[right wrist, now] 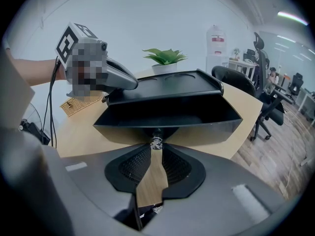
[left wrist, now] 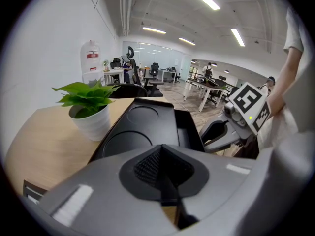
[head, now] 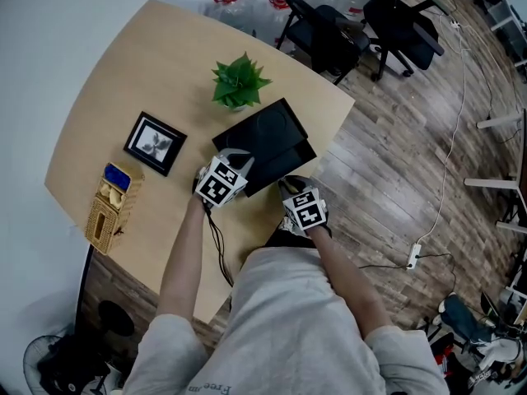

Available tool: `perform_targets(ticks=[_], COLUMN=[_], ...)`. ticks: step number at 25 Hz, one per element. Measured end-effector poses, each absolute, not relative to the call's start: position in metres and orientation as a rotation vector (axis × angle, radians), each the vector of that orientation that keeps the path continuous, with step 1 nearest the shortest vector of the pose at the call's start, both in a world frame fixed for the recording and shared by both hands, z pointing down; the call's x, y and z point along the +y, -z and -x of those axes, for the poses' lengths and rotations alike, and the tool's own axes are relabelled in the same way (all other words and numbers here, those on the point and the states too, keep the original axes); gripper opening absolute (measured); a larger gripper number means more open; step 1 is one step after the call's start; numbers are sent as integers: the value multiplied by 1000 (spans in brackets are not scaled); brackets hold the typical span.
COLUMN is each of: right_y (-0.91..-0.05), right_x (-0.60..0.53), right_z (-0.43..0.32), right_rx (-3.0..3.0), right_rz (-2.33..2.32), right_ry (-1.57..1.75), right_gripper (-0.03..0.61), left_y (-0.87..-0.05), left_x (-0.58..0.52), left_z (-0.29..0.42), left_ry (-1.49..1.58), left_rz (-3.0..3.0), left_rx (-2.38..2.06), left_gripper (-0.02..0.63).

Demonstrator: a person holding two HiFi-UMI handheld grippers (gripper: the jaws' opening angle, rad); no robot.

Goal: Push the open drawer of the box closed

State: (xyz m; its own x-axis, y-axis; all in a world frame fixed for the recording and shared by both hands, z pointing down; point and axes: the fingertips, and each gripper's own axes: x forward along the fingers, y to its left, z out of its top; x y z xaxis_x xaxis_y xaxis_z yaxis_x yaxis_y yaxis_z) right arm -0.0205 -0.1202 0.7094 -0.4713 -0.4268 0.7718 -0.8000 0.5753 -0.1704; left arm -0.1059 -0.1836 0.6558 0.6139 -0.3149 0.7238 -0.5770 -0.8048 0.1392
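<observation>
Grey-shirted person [head: 276, 327] leaned over the tabletop [head: 123, 81], where the black box [head: 265, 132] sat by the near edge, its drawer [right wrist: 197, 114] open. The left gripper [left wrist: 163, 152], jaws together and empty, touched the box's top corner. The right gripper [right wrist: 156, 148] pinched the drawer's knob [right wrist: 156, 141].

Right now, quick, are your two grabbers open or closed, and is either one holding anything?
Left gripper: shut, nothing between its jaws.
Right gripper: shut on the drawer knob.
</observation>
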Motion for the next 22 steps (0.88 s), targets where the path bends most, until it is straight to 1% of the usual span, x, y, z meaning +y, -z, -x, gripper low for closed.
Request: perform_targets(ticks=[13, 22], right_y=[-710, -710], right_x=[-128, -135], right_z=[25, 28], right_rx=[-2117, -2115], right_rz=[-971, -968], right_ry=[-683, -682], right_gripper=[72, 72], left_y=[-667, -661], left_x=[-183, -184], left_z=[112, 109], left_ry=[-1048, -1012], left_rz=[-2501, -2497], left_rx=[-718, -722], left_gripper=[53, 52])
